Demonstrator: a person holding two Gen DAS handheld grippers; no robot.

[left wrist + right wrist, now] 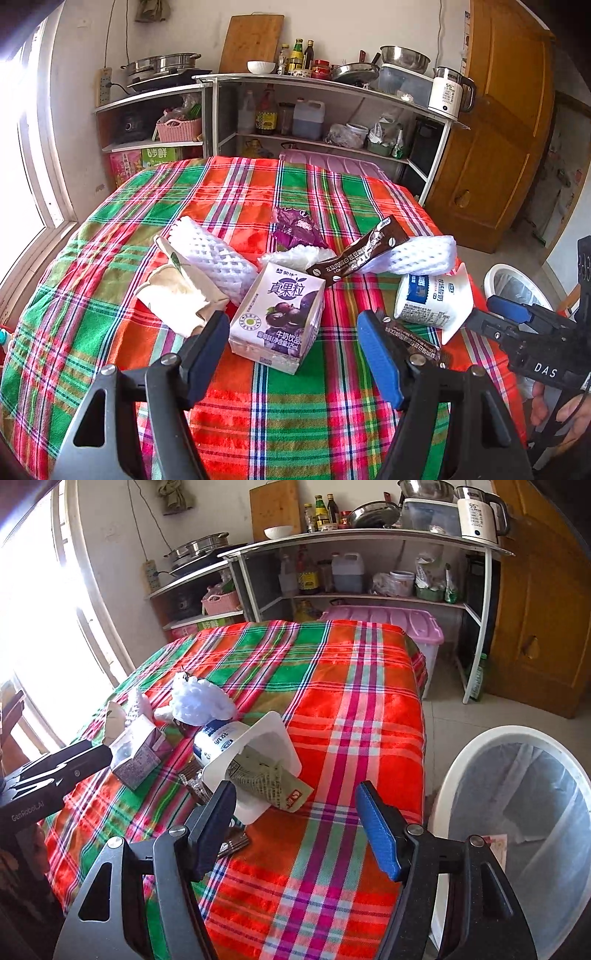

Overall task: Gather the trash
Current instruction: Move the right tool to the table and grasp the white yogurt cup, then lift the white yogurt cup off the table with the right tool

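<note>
Plaid worktop [295, 424]: left tongs [291, 347] spread around a milk carton [275, 317]; right tongs [295, 823] spread, yogurt cup [251, 760] just ahead.

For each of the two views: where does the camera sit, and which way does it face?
Left wrist: on the left claw, facing down over the milk carton; the right claw and a hand show.
Right wrist: on the right claw, facing the yogurt cup and bin; the left claw's body shows.
Shared: carton, cup, plaid tablecloth.
</note>
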